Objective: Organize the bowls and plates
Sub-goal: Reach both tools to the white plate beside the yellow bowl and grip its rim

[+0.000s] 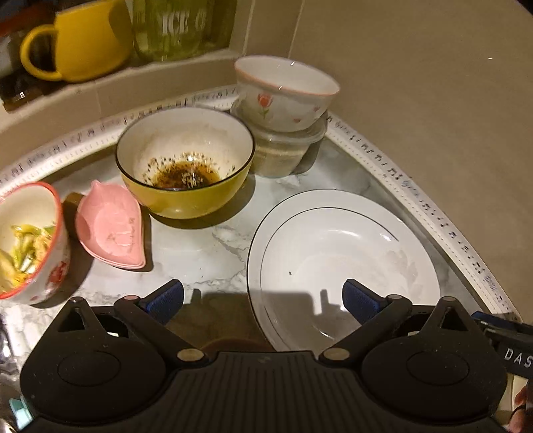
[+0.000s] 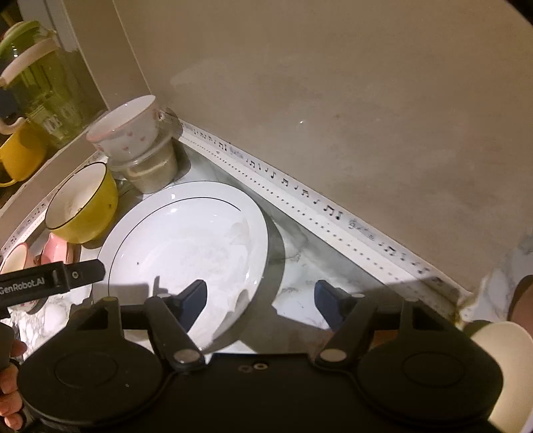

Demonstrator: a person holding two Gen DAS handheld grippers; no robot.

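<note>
A white deep plate (image 1: 343, 259) (image 2: 186, 246) lies on the marble counter (image 1: 206, 253). My left gripper (image 1: 263, 296) is open and straddles the plate's left rim without touching it. On the opposite side, my right gripper (image 2: 260, 293) is open around the right rim, pads clear of it. Behind the plate stands a yellow bowl (image 1: 185, 160) (image 2: 83, 203) with brown sauce dregs. A tulip-patterned bowl (image 1: 283, 93) (image 2: 126, 130) sits on a lidded plastic container (image 1: 283, 150). At the left are stacked pink leaf-shaped dishes (image 1: 110, 226) and a floral bowl (image 1: 26, 239) holding food scraps.
A beige wall with a music-note trim strip (image 1: 433, 206) (image 2: 326, 213) closes the counter's back and right. A recessed shelf at the upper left holds a yellow mug (image 1: 76, 43) and a glass jar (image 1: 176, 30). A pale round object (image 2: 499, 366) shows at the lower right.
</note>
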